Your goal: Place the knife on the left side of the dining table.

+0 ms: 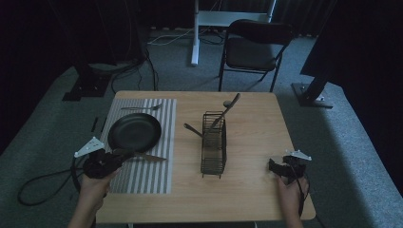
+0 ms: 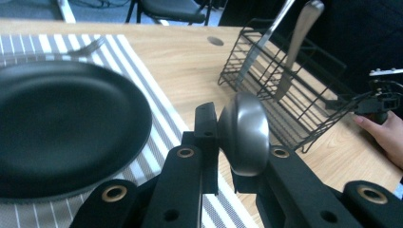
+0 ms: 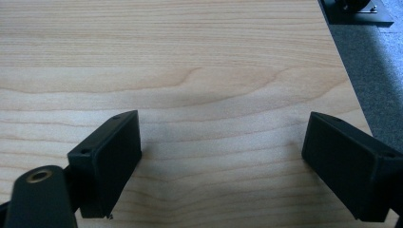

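The knife (image 1: pixel 151 157) lay at lower left of the high view, its handle clamped in my left gripper (image 1: pixel 124 154), blade over the striped placemat (image 1: pixel 142 175) just below the black plate (image 1: pixel 134 132). A fork (image 1: pixel 140 108) sat above the plate. At centre stood the wire rack (image 1: pixel 213 142) with cutlery. At lower right my right gripper (image 3: pixel 221 156) gaped wide over bare table (image 1: pixel 256 190).
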`<state>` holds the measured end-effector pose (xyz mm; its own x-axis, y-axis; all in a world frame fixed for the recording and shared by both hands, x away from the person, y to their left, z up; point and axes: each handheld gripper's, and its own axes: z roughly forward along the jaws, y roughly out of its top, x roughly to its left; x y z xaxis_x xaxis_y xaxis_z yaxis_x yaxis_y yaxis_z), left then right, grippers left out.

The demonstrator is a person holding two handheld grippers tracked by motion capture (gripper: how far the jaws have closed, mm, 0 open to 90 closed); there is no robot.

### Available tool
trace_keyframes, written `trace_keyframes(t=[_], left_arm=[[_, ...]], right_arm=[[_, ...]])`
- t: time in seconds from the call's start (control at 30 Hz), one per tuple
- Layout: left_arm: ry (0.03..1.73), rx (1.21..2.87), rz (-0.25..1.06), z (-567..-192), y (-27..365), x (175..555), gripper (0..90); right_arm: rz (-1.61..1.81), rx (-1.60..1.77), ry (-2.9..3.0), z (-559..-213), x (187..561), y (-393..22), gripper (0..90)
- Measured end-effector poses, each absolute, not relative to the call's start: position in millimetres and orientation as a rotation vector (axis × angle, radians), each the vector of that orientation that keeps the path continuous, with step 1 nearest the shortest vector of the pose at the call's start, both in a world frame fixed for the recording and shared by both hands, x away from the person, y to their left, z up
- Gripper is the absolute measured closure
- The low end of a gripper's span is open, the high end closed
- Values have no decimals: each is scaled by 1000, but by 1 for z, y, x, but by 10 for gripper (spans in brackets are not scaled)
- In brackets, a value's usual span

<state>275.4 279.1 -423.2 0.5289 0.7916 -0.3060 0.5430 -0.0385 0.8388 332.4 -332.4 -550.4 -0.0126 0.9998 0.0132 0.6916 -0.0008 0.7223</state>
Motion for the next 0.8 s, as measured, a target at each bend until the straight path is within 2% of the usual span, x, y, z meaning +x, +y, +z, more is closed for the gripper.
trace_keyframes(t=[0.13,0.8], left_arm=[[1174,1704,242,-443,285,281,838],[1246,1604,133,-462,307,287,813]], right_arm=[[765,1747,1756,-550,332,-332,119],[765,1747,1755,-550,332,-332,119]])
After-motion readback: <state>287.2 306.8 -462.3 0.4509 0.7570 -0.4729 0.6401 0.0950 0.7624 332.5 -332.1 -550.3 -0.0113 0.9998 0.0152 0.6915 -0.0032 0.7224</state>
